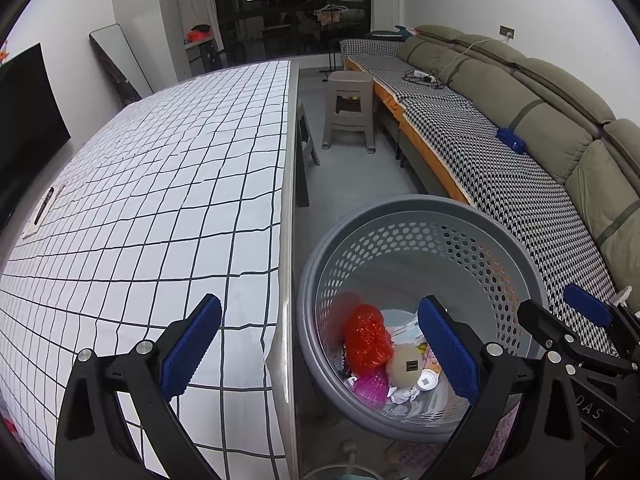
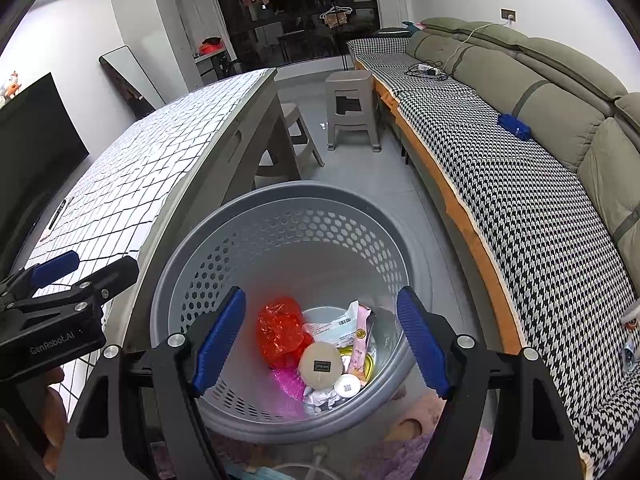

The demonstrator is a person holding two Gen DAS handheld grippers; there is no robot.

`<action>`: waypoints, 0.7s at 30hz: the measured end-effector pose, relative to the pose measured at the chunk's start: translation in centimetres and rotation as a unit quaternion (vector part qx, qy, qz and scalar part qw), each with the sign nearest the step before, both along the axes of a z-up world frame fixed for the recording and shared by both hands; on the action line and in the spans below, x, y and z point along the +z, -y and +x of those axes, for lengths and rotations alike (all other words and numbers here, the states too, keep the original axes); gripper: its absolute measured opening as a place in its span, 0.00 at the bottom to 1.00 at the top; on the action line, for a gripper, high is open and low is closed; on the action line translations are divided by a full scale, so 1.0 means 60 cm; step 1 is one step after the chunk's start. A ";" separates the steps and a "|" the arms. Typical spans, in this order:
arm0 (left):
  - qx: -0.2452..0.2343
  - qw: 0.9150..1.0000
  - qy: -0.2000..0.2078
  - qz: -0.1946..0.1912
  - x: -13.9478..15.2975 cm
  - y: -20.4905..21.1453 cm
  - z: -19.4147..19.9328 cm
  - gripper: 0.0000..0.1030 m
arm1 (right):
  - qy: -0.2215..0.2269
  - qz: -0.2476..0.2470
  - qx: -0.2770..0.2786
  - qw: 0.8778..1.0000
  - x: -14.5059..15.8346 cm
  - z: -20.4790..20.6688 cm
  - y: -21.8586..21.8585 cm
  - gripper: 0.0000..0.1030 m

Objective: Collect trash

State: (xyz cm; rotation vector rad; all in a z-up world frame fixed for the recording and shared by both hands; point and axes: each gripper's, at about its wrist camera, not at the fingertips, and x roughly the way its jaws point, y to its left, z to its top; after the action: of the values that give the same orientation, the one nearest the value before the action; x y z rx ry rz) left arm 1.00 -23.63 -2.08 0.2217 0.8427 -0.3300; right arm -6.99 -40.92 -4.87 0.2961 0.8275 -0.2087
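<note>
Both grippers hang over the floor gap between the checked tablecloth (image 1: 160,184) and the sofa (image 2: 560,128), angled downward.

**Gripper state.** The right gripper (image 2: 322,344) has its jaws spread wide, nothing between the pads. The left gripper (image 1: 320,348) is likewise released and empty; one finger overlaps the table edge in its view, the other the basket.

**Location of trash.** All visible trash lies at the bottom of the grey perforated waste basket (image 2: 280,200), which stands on the floor at 6 o'clock in the right wrist view and at 5 o'clock in the left wrist view. Contents: a crumpled red plastic bag (image 2: 282,332) at 9 o'clock within the basket floor, a round beige lid (image 2: 320,364) at centre, a pink sachet (image 2: 362,336) at 2 o'clock, a small white cap (image 2: 347,387) at 5 o'clock, and crumpled foil (image 2: 318,398) at 6 o'clock. No loose trash shows on the tablecloth.

**Handling.** These items are probably very light. The bag and foil will likely deform, so pinch a raised fold. The lid appears rigid and smooth; grip it across its rim. The basket itself looks stiff and light; take hold at the rim wall.
</note>
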 end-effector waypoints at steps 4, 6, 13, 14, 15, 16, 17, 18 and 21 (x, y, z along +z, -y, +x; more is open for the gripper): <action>0.002 1.000 0.000 0.000 -0.001 -0.002 0.002 0.94 | -0.002 0.000 0.000 1.000 -0.001 0.000 0.000 0.72; 0.005 1.000 -0.002 0.002 -0.003 -0.003 0.003 0.94 | -0.003 0.000 0.000 1.000 -0.002 0.001 0.001 0.72; 0.003 1.000 -0.003 0.001 -0.005 -0.002 0.004 0.94 | -0.001 0.000 0.000 1.000 -0.002 0.000 0.002 0.72; 0.002 1.000 -0.002 0.002 -0.005 -0.002 0.004 0.94 | -0.001 0.000 0.000 1.000 -0.002 0.000 0.002 0.72; 0.001 1.000 -0.001 0.003 -0.004 -0.001 0.003 0.94 | -0.001 0.000 0.000 1.000 -0.001 0.000 0.002 0.72; 0.001 1.000 -0.001 0.003 -0.004 -0.001 0.001 0.94 | -0.001 0.000 0.001 1.000 -0.001 0.000 0.002 0.72; 0.000 1.000 -0.003 0.002 -0.004 -0.001 0.001 0.94 | -0.001 0.000 0.001 1.000 -0.001 0.000 0.002 0.72; 0.000 1.000 -0.003 0.001 -0.004 -0.002 0.001 0.94 | -0.001 0.000 0.001 1.000 -0.001 0.000 0.002 0.72; 0.000 1.000 0.000 0.002 -0.003 -0.002 -0.001 0.94 | 0.000 -0.001 0.002 1.000 0.000 0.000 0.001 0.72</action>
State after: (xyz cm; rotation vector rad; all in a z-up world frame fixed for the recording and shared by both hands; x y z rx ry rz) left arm 0.95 -23.50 -2.26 0.2257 0.8437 -0.3281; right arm -6.98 -40.98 -4.88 0.2925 0.8280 -0.2062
